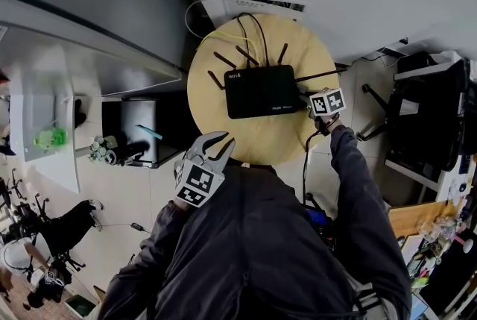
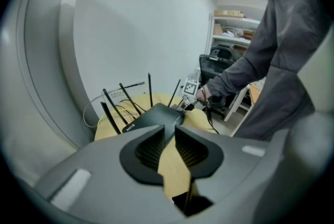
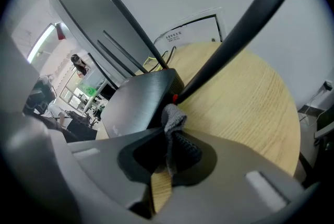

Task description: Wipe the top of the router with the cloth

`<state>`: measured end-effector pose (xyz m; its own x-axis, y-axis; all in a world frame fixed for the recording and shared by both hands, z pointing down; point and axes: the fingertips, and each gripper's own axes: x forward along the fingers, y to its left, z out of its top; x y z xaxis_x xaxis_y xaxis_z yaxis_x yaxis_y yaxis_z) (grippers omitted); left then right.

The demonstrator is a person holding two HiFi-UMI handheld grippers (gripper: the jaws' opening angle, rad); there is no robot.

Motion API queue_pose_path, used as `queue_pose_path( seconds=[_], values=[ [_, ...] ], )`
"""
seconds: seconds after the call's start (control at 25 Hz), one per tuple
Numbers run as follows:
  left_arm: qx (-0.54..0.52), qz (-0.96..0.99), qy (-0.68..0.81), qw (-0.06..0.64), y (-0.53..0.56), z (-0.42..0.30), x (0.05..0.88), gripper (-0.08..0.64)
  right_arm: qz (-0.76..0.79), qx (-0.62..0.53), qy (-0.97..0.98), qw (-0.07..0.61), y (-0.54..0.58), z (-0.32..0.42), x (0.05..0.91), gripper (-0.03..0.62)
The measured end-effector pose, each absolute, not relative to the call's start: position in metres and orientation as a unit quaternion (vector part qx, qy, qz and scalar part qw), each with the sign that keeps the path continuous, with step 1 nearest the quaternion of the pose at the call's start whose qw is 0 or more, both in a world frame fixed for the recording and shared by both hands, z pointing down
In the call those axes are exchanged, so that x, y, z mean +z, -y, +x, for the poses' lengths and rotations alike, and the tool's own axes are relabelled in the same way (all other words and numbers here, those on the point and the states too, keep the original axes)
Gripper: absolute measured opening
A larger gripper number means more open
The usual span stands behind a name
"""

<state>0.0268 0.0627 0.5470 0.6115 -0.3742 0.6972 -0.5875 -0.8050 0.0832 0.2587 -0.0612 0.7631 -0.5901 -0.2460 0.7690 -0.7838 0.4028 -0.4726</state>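
Note:
A black router (image 1: 261, 91) with several thin antennas lies on the round wooden table (image 1: 246, 136). My right gripper (image 1: 306, 98) is at the router's right edge, shut on a small grey cloth (image 3: 175, 125) bunched between its jaws. In the right gripper view the router (image 3: 136, 107) lies just ahead of the cloth, and one antenna (image 3: 235, 35) crosses close in front. My left gripper (image 1: 218, 143) hovers over the table's near left edge, open and holding nothing. In the left gripper view the router (image 2: 154, 116) lies beyond the left gripper (image 2: 169, 137).
Black and yellow cables (image 1: 223, 31) loop behind the router along the wall. A black cord (image 1: 305, 162) hangs off the table's near right side. An office chair (image 1: 425, 117) stands to the right and a dark cabinet (image 1: 145, 128) to the left of the table.

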Motion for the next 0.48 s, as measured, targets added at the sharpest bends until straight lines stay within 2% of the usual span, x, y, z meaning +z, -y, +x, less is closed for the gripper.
queue_pose_path(
  seconds=[0.48],
  values=[
    [0.345, 0.897, 0.238, 0.142, -0.070, 0.036, 0.547, 0.067, 0.320, 0.450, 0.780, 0.294, 0.005, 0.256, 0.758, 0.023]
  ],
)
